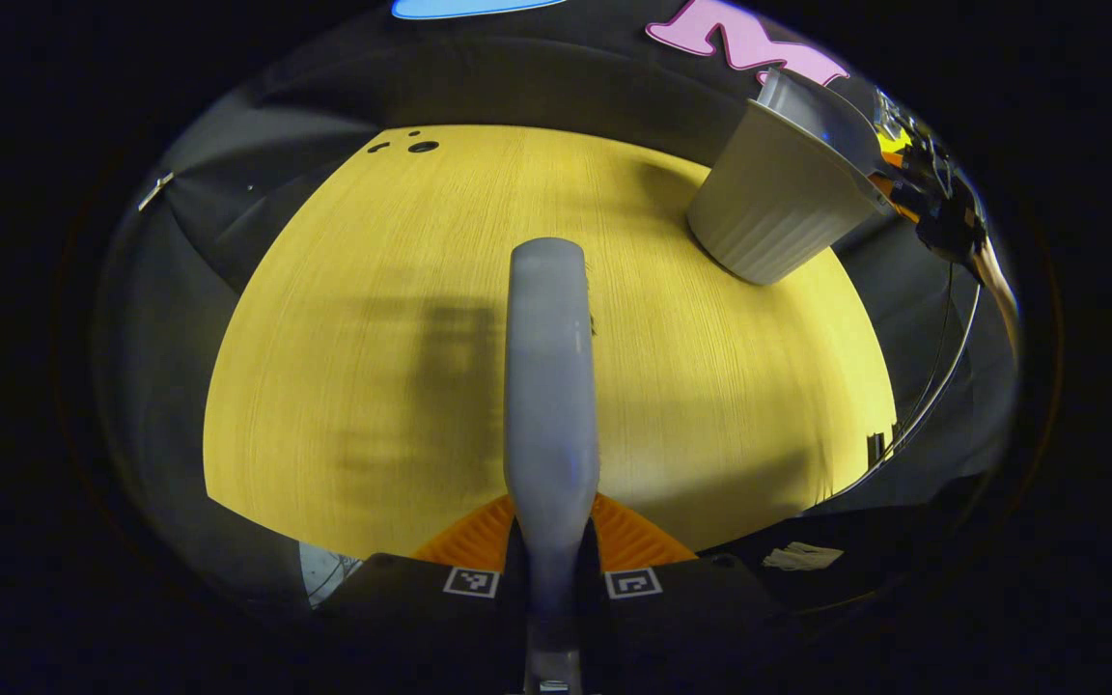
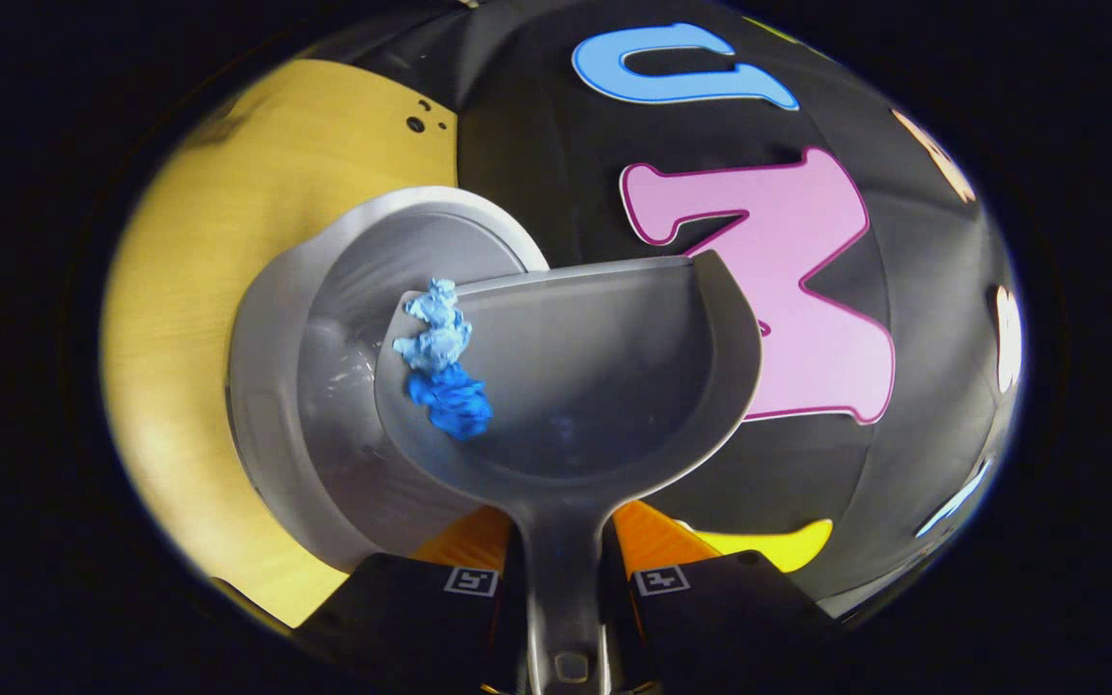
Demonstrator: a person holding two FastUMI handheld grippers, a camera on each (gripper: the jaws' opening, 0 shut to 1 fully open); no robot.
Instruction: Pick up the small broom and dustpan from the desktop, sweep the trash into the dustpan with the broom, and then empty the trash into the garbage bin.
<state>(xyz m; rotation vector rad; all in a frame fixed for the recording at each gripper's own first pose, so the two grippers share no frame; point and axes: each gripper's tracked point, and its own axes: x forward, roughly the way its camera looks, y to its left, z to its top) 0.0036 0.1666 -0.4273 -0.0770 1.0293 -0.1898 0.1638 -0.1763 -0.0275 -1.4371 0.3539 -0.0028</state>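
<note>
Left tool point(image 1: 550, 569): clamped on small broom point(image 1: 546, 367), both fingers tight on its grey handle. Broom sticks out straight ahead, held up over the yellow desk point(image 1: 344, 386), w/ dark shadow on the wood below. A few bristles peeking out along its right side.

Garbage bin point(image 1: 773, 208) standing near far right corner of desk, white w/ ribbed side. Seen in left gripper view: dustpan point(image 1: 812, 101) tipped over the bin's top, other tool & a hand behind it, too blurry to say more. Three small dark holes point(image 1: 411, 145) near far left edge of desk. Bit of white paper point(image 1: 802, 555) lying low down, off the near right edge of desk.

Right tool point(image 2: 564, 579): clamped on dustpan point(image 2: 595, 386) handle, both fingers pressed on it. Pan held up in the air, leaning to its left side, right over the open bin point(image 2: 276, 386). Trash point(image 2: 440, 357) = two scrunched bits, light blue one & dark blue one, touching each other, sitting at pan's left rim, just above bin's mouth. Still in the pan, not in the bin yet. Can't tell what's inside the bin.
</note>
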